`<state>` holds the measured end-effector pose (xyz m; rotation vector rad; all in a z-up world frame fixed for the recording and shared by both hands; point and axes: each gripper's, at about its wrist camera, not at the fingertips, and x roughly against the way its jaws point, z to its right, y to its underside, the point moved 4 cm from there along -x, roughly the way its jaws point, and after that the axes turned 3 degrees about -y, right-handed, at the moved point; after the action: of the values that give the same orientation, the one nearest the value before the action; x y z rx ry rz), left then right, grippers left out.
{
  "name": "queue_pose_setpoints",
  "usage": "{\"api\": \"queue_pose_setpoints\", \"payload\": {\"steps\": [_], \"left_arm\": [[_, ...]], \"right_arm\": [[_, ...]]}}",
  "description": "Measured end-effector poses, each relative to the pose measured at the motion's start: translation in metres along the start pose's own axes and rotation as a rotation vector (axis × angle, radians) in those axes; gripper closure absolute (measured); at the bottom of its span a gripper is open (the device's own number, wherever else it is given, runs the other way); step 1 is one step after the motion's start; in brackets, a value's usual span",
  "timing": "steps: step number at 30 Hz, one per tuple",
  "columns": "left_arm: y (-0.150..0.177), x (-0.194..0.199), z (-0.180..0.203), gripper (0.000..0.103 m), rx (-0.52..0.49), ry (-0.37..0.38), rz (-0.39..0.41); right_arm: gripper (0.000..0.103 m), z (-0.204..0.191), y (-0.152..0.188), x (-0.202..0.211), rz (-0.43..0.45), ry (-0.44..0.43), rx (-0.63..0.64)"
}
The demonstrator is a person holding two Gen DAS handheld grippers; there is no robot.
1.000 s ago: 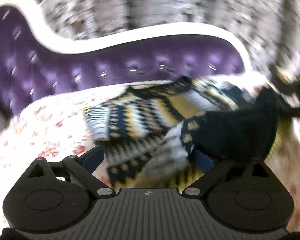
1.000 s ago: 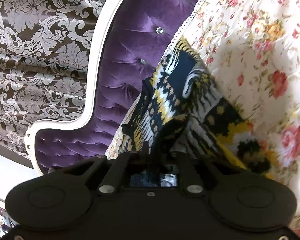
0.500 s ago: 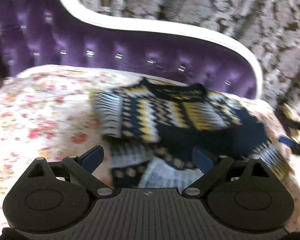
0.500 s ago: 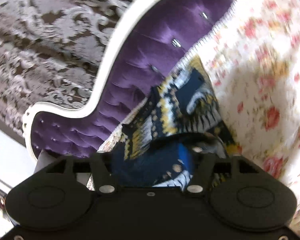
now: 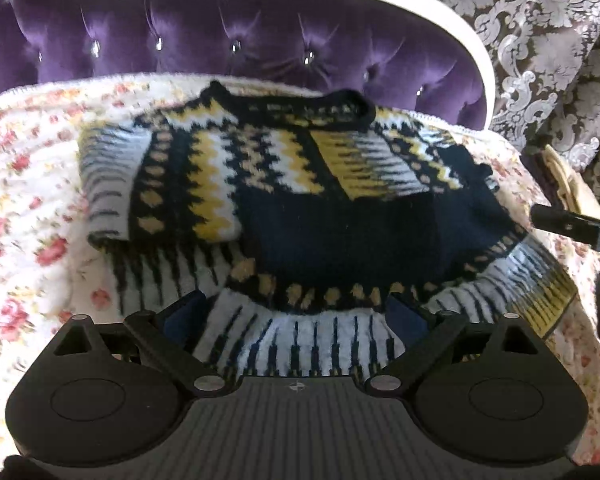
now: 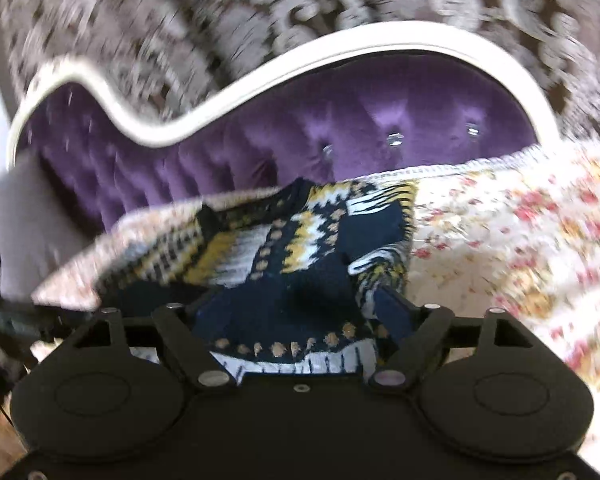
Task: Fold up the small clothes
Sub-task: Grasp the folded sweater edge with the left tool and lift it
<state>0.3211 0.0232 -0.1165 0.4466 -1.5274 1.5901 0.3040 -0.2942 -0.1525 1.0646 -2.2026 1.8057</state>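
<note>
Purple tufted velvet headboard with white curved frame backs the bed; floral quilted bedspread covers it. Navy, yellow and white patterned knit sweater lies on the bedspread near the headboard edge, collar toward the headboard, hem toward the cameras. Both sleeves look folded in over the body, the lower part rumpled.

Left gripper: fingers spread, hem lying between them, pads not pressing. Right gripper: jaws opening, dark knit and hem between the fingers but apparently let go; view blurred.

Judgement: a sleeve fold just laid, both grippers free. Next move probably calls for pinching the hem at its two corners and carrying it up toward the collar, keeping the folded sleeves from sliding out.
</note>
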Motion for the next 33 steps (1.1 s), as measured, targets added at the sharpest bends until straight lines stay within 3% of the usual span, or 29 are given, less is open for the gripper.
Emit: {"api": "queue_pose_setpoints", "payload": {"steps": [6, 11, 13, 14, 16, 18, 21, 29, 32, 33], "left_arm": [[0.002, -0.005, 0.002, 0.006, -0.04, -0.017, 0.021], [-0.003, -0.007, -0.001, 0.009, -0.019, -0.015, 0.038], [-0.005, -0.006, -0.003, 0.023, -0.011, -0.025, 0.052], [-0.006, -0.006, -0.003, 0.035, -0.012, -0.038, 0.059], [-0.008, -0.005, -0.005, 0.055, -0.012, -0.063, 0.065], [-0.008, -0.003, -0.004, 0.084, -0.012, -0.063, 0.074], [-0.005, 0.001, 0.003, 0.095, -0.028, -0.059, 0.098], [0.005, 0.04, 0.022, 0.096, -0.088, -0.106, 0.22], [0.003, 0.042, 0.023, 0.096, -0.09, -0.112, 0.22], [0.002, 0.041, 0.023, 0.096, -0.087, -0.111, 0.221]], "right_arm": [[0.022, -0.004, 0.013, -0.035, -0.082, -0.015, 0.07], [0.032, 0.001, 0.022, -0.036, -0.084, -0.044, 0.056], [0.044, 0.006, 0.02, -0.034, -0.079, -0.048, 0.036], [0.048, 0.008, 0.02, -0.033, -0.08, -0.045, 0.031], [0.069, 0.013, 0.019, -0.03, -0.084, -0.047, 0.025], [0.076, 0.013, 0.018, -0.028, -0.087, -0.056, 0.024], [0.097, 0.004, 0.019, -0.024, -0.089, -0.055, 0.062], [0.097, -0.03, 0.018, 0.01, -0.009, -0.013, 0.153], [0.088, -0.023, 0.008, 0.009, 0.003, 0.033, 0.159], [0.076, -0.02, 0.005, 0.004, -0.009, 0.043, 0.17]]}}
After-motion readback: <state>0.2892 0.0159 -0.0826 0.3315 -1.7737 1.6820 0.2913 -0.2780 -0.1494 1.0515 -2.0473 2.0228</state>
